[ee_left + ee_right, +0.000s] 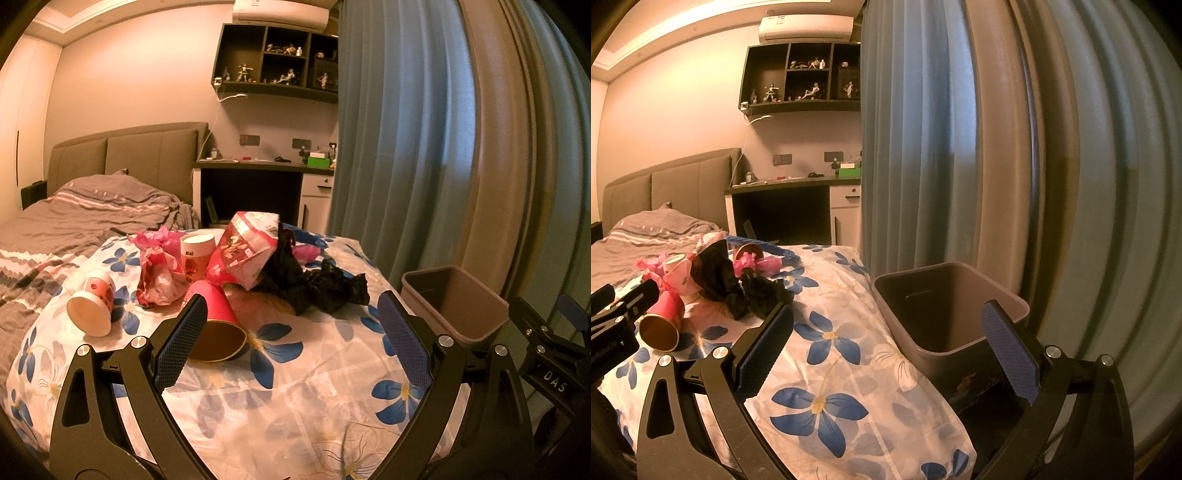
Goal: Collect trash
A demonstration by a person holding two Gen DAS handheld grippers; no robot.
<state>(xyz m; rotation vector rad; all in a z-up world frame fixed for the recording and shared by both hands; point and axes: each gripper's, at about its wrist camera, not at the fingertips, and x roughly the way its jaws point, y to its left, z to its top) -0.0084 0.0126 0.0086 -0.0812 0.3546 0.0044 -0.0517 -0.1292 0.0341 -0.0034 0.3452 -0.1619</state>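
A pile of trash lies on the floral blanket point(303, 391): a tipped pink paper cup point(218, 328), a white cup on its side point(92, 308), an upright cup point(197, 256), a red-and-white snack bag point(245, 254), pink wrappers point(159, 275) and a crumpled black bag point(325, 286). My left gripper point(291, 343) is open and empty, its left finger just in front of the pink cup. A grey bin point(945, 310) stands beside the bed, empty. My right gripper point(890, 354) is open and empty near the bin; the pink cup point(663, 319) and black bag point(750, 284) lie to its left.
A grey striped duvet point(74, 218) covers the bed's far part below a padded headboard point(147, 155). A desk point(258, 177) and wall shelf point(277, 62) stand behind. Blue and beige curtains point(1015, 147) hang right of the bin. The right gripper's body shows in the left wrist view point(554, 350).
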